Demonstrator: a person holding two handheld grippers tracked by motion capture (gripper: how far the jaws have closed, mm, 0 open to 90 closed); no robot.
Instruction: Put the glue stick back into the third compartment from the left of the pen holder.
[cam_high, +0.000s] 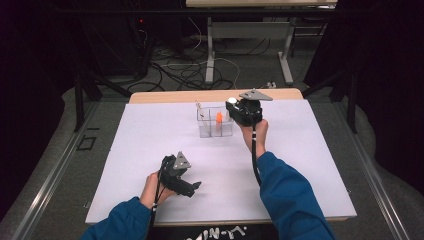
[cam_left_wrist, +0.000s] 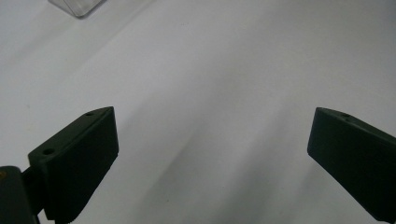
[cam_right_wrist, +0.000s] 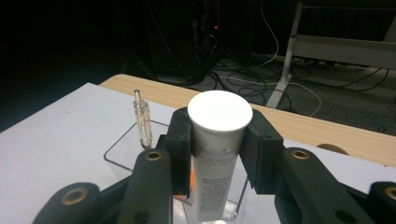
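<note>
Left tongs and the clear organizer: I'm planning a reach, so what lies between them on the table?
Nothing: in the high view, bare white mat separates the left tongs from the clear organizer.

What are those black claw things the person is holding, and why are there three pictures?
They are hand-held grabbers with two jaws each. One picture looks down from above; the other two come from small cameras riding on the grabbers. On the white table stands a clear plastic organizer box with an orange item and a thin clear glass vial inside. The right gripper squeezes a white plastic tube with a round cap over the box. The left gripper is open, holding nothing, near the table's front.
</note>
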